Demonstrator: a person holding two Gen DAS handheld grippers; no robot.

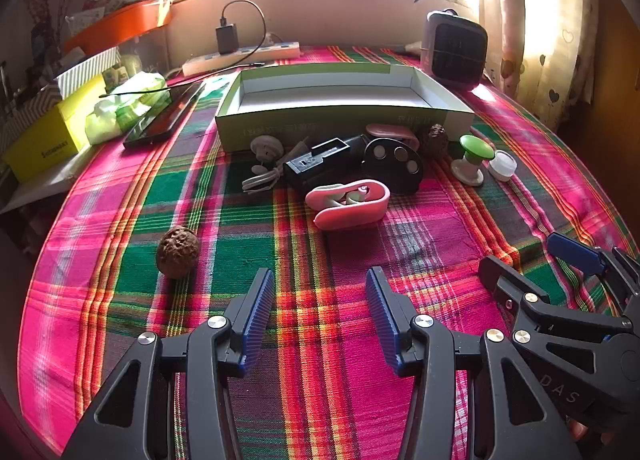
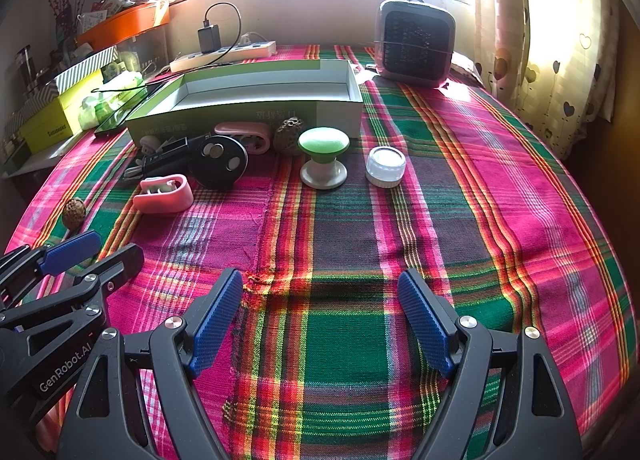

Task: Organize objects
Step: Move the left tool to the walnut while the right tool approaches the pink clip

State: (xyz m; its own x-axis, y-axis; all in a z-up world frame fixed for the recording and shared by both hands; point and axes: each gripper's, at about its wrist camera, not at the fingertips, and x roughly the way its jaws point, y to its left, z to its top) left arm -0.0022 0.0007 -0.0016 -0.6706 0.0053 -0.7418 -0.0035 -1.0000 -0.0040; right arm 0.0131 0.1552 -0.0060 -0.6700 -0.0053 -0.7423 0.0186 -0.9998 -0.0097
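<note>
While both grippers, left (image 1: 320,316) and right (image 2: 320,324), hover near with jaws wide and empty, the walnut (image 1: 178,253) could roll off leftward if nudged; farther off, clutter crowds the box (image 1: 344,115), so one grab may drag neighbours.

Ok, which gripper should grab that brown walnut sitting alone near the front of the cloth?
Probably the left gripper. The walnut lies just ahead of its open fingers, slightly to their left. From the right gripper, the walnut sits far off, beyond the left one.
</note>
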